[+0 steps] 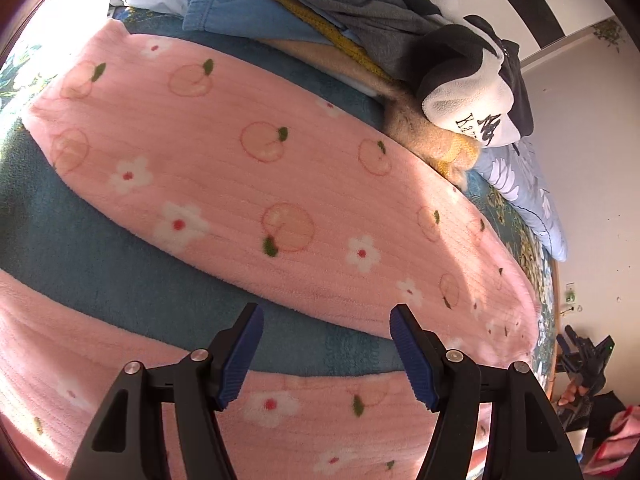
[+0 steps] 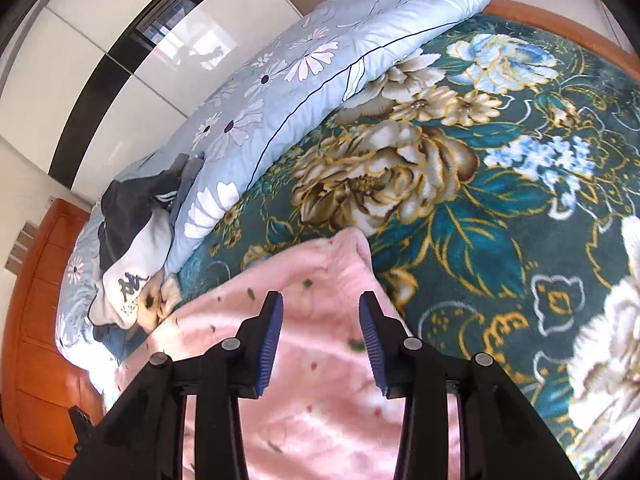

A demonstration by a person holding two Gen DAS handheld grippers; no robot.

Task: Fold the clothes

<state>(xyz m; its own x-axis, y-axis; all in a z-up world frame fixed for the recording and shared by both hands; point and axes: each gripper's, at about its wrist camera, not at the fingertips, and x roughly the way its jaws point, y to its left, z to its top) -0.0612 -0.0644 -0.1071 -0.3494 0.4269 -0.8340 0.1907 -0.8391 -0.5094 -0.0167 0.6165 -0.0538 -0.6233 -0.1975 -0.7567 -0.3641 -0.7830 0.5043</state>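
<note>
The bed carries everything here: a teal floral blanket (image 2: 460, 216) covers it, big cream and blue blooms on dark green, running out to a wooden bed edge (image 2: 560, 24). Along its far side lies a pale blue daisy-print quilt (image 2: 280, 92), rolled long. Next in size, the pink fleece garment (image 1: 248, 168) with peaches and white flowers lies in two bands across the blanket in the left wrist view; in the right wrist view its end (image 2: 320, 360) lies under the fingers, slightly blurred.

Behind it, a heap of clothes: a blue piece (image 1: 248, 12), a grey one (image 1: 360, 4) over it, a mustard knit edge (image 1: 340, 40), then a black-and-white fleece with lettering (image 1: 472, 100) resting against the quilt.

Left gripper (image 1: 326, 356): jaws wide apart above the pink fleece, nothing between the blue pads. Right gripper (image 2: 320, 344): jaws parted, pads clear of the fabric beneath, nothing gripped. It also shows at the left view's right edge, with a hand on it (image 1: 576, 390).
</note>
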